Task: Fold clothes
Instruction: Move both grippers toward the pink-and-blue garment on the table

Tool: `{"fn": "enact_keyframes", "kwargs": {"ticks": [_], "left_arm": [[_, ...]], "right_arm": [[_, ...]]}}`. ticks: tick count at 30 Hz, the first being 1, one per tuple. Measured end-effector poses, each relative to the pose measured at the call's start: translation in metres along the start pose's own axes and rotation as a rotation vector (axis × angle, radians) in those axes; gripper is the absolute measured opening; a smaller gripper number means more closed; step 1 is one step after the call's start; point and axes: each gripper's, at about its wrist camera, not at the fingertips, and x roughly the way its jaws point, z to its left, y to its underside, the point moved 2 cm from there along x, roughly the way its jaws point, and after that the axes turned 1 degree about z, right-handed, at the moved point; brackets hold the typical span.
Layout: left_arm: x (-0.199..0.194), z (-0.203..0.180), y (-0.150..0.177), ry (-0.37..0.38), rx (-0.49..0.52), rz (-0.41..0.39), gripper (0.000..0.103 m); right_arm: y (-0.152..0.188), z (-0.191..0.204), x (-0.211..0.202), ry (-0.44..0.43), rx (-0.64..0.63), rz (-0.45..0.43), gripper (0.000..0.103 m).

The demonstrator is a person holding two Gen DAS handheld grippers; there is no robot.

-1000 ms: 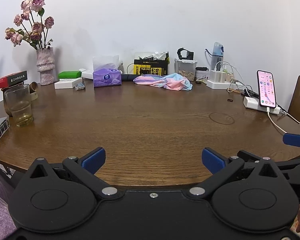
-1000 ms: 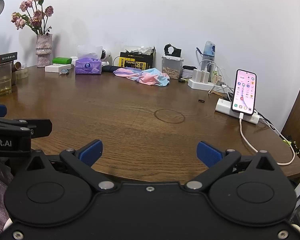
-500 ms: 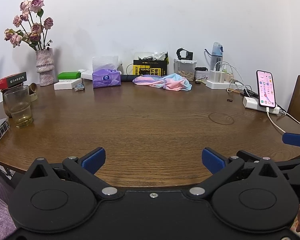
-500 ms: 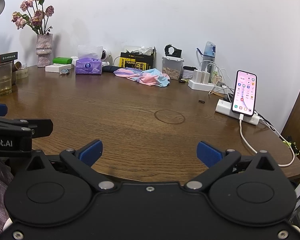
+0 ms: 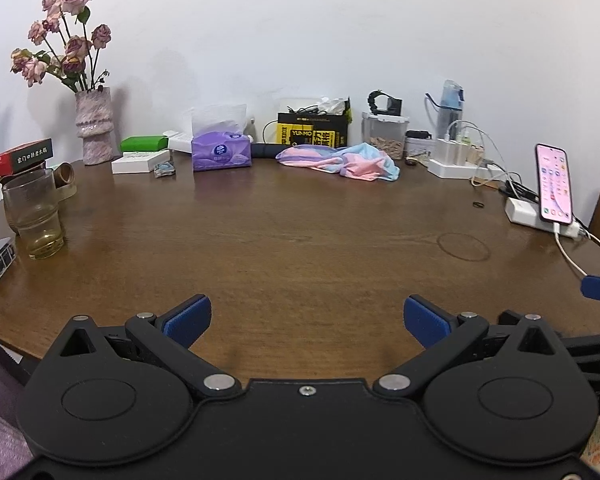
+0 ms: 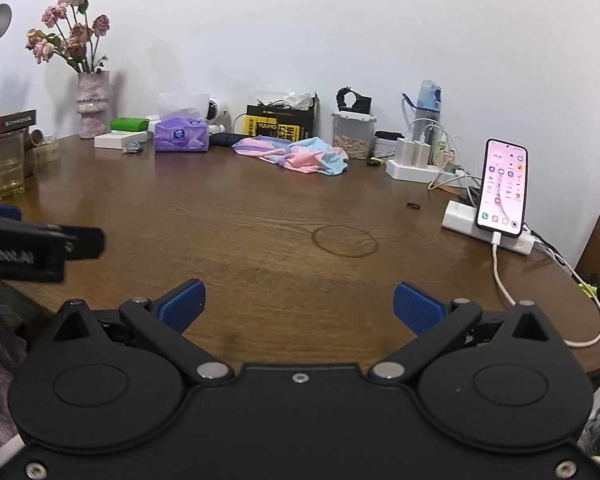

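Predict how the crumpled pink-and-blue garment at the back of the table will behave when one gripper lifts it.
The pink-and-blue garment lies in soft, bunched folds, so it will likely hang floppy and unfurl. It looks thin, probably light. Trailing fabric might drag against the tissue box beside it.

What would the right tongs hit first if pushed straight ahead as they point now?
Probably nothing for a good stretch. The right tongs sit open over bare table. First on the line looks like the crumpled pink-and-blue garment near the wall, though depth is unclear and height above the wood is uncertain.

Both wrist cameras face across the table (image 5: 300, 240).
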Motion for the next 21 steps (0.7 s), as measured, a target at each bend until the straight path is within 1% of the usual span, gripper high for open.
{"fn": "enact_keyframes", "kwargs": {"ticks": [3, 8, 12, 16, 17, 21], "left_arm": [[0.015, 0.006, -0.008, 0.038, -0.018, 0.039, 0.103], [0.042, 0.012, -0.028, 0.05, -0.026, 0.038, 0.103], [0.061, 0.005, -0.041, 0.073, 0.02, 0.024, 0.103], [0.076, 0.0, -0.047, 0.061, 0.052, 0.007, 0.103], [0.086, -0.001, -0.049, 0.056, 0.059, 0.009, 0.103], [0.109, -0.002, -0.053, 0.076, 0.06, 0.037, 0.103]], "right_arm": [[-0.008, -0.008, 0.014, 0.018, 0.003, 0.01, 0.102], [-0.022, -0.019, 0.041, 0.026, -0.02, 0.015, 0.102], [-0.036, -0.021, 0.06, 0.014, -0.064, -0.015, 0.102], [-0.048, -0.023, 0.079, -0.044, -0.064, -0.071, 0.102], [-0.05, -0.023, 0.084, -0.042, -0.072, -0.063, 0.102], [-0.059, -0.025, 0.105, -0.011, -0.083, -0.041, 0.102]]}}
